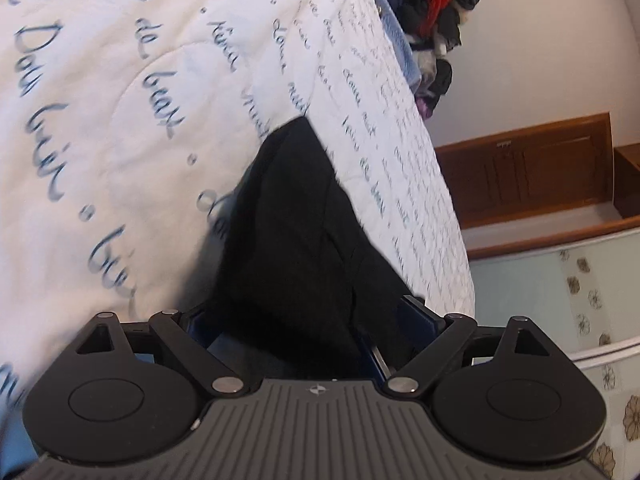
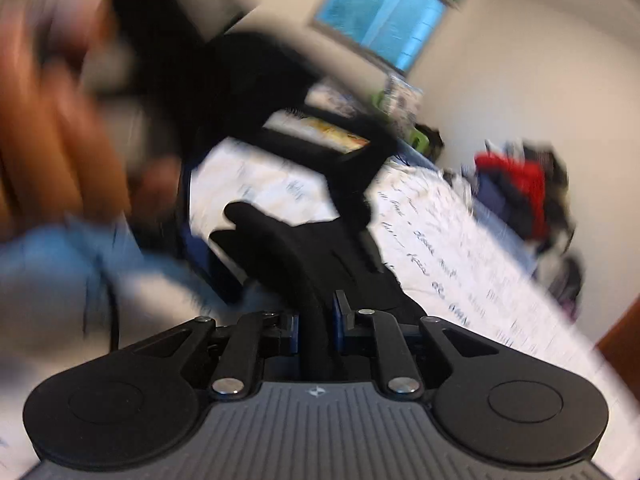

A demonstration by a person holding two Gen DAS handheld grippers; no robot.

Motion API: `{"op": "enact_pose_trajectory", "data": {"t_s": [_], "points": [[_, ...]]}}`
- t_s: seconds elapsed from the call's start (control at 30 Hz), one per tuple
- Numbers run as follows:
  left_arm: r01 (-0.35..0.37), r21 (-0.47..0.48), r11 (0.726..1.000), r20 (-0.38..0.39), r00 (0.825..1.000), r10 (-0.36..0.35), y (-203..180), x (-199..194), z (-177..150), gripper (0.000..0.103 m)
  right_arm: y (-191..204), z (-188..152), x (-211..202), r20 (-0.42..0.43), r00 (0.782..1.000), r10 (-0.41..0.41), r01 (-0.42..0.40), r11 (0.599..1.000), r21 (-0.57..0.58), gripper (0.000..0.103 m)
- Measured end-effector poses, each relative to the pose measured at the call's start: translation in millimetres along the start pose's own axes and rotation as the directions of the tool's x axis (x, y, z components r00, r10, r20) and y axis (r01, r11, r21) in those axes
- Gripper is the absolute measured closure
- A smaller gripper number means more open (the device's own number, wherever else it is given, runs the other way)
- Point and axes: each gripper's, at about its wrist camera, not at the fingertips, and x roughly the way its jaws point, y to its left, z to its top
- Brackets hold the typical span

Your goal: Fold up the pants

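Note:
The black pants (image 1: pixel 304 240) hang and drape over the white quilt with blue script (image 1: pixel 120 120). In the left wrist view the cloth fills the space between the wide-apart jaws of my left gripper (image 1: pixel 316 320); the fingers are mostly hidden by it. In the right wrist view my right gripper (image 2: pixel 318 316) has its jaws close together, pinching a fold of the black pants (image 2: pixel 304 248), which are lifted above the bed. That view is blurred by motion.
A pile of clothes, red and dark, (image 1: pixel 432 8) lies at the far end of the bed, and shows in the right wrist view (image 2: pixel 520 188). A wooden cabinet (image 1: pixel 532 168) stands beside the bed. A person's arm (image 2: pixel 52 132) and the other gripper (image 2: pixel 248 80) are at upper left.

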Motion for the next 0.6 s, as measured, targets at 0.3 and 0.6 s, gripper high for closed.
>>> {"op": "enact_pose_trajectory", "data": {"t_s": [0.3, 0.6], "points": [[-0.083, 0.050, 0.995, 0.060, 0.995, 0.079, -13, 19, 14, 0.041, -66, 2, -34, 0.026, 0.950, 0.311, -0.301, 0.890, 0.342, 0.087], [-0.225, 0.196, 0.954, 0.159, 0.968, 0.196, -32, 14, -5, 0.077, -72, -24, 26, -0.176, 0.969, 0.171, -0.092, 0.920, 0.382, 0.087]]}}
